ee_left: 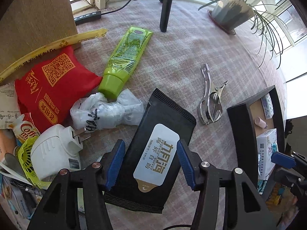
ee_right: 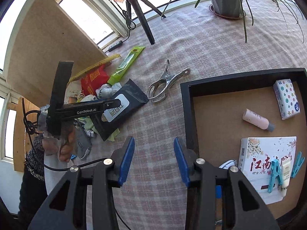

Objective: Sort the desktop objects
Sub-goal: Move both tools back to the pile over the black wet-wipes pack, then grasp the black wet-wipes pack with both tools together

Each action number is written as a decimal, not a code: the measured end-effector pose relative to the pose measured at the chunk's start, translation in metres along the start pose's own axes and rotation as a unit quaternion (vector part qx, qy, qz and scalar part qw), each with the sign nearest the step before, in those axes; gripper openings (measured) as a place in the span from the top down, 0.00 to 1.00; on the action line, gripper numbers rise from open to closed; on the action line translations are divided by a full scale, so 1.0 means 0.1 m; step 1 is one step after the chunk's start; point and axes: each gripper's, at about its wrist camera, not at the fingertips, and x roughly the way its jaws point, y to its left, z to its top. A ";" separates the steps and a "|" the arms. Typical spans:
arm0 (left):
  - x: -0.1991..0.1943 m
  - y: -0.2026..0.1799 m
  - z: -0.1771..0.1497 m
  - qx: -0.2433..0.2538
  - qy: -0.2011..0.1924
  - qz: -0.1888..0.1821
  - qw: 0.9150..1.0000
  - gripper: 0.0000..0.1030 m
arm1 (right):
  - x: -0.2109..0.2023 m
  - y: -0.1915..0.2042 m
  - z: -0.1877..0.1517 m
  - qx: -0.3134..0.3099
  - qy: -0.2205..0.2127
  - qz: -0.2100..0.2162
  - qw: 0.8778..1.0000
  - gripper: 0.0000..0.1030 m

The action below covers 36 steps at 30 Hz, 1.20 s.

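Note:
A black wet-wipe pack (ee_left: 153,134) with a white label lies flat on the checked tablecloth. My left gripper (ee_left: 150,142) points down over it and is open. The pack sits slightly askew between the blue pads (ee_left: 115,164), which are close to its long edges. The right wrist view shows that same gripper (ee_right: 113,102) over the pack (ee_right: 132,95), held by a hand (ee_right: 65,143). My right gripper (ee_right: 153,139) is open with nothing between its fingers, above bare cloth just left of the black tray (ee_right: 230,75).
The tray holds a tissue pack (ee_right: 286,98), a pink bottle (ee_right: 257,121), a white box (ee_right: 259,153) and blue clothespins (ee_right: 274,174). On the cloth lie a metal clip (ee_left: 210,101), a green tube (ee_left: 126,57), a red pouch (ee_left: 51,88), a white plug (ee_left: 55,149) and a crumpled bag (ee_left: 107,111). A potted plant (ee_left: 230,9) and a tripod leg (ee_left: 167,5) stand at the back.

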 end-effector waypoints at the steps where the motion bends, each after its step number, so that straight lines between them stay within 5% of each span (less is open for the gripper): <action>1: -0.01 -0.04 -0.05 0.004 -0.003 -0.007 1.000 0.50 | 0.03 0.00 0.01 0.002 0.003 0.003 1.000 0.59; 7: -0.01 -0.18 -0.46 -0.023 -0.032 -0.039 0.998 0.50 | 0.26 0.03 0.06 0.025 0.027 0.026 0.999 0.59; 15: -0.08 -0.22 -0.72 -0.014 -0.062 0.013 0.998 0.47 | 0.67 0.22 0.17 0.024 0.054 0.043 0.997 0.59; 21: -0.02 -0.19 -0.68 -0.004 -0.054 0.014 0.998 0.44 | 1.00 0.30 0.27 0.037 0.072 0.044 0.996 0.59; 25: 0.01 -0.17 -0.65 -0.004 -0.054 -0.004 0.999 0.39 | 1.16 0.26 0.30 0.055 0.083 0.038 0.994 0.59; 36: 0.00 -0.19 -0.73 -0.025 -0.051 -0.063 0.996 0.51 | 1.25 0.24 0.27 0.052 0.086 0.031 0.994 0.59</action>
